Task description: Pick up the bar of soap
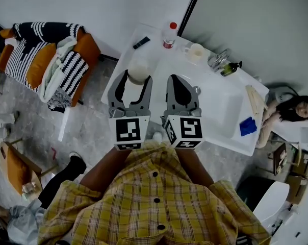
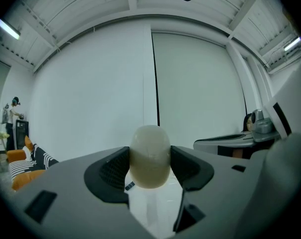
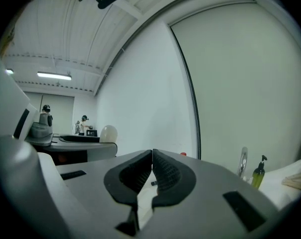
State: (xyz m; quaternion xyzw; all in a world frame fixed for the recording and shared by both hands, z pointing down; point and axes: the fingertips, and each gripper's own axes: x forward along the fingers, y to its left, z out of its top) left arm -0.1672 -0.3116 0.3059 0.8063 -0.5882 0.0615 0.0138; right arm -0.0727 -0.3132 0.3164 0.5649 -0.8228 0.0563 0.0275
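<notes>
Left gripper [image 1: 137, 81] is clamping the bar of soap [image 2: 149, 156] right between its two dark pads, so the off-white oval is sitting up off the surface and poking out above the jaw tips (in the head view it's showing as a pale round lump at the gripper's 12 o'clock end). The right gripper [image 3: 152, 156] is hanging just beside it at 3 o'clock, carrying nothing, with its ribbed pads pressing together at the tips. Both are hovering over the near-left part of a white counter [image 1: 220, 111], and the person's yellow plaid shirt [image 1: 154, 198] is filling the frame at 6 o'clock. Out past the grippers at 12 o'clock, a clear bottle with a red cap [image 1: 169, 34] is standing at the counter's far edge, with a small black object [image 1: 141, 42] at about 11 and a white mug [image 1: 196, 51] at about 1. A dark green pump bottle [image 1: 230, 69] is lying further out at 2, and something blue [image 1: 248, 126] is resting near the counter's edge at 3. Off the counter, an orange armchair [image 1: 87, 47] piled with striped fabric is sitting at 10 o'clock, and a person [image 1: 291, 108] is leaning in at the far 3 o'clock side.
</notes>
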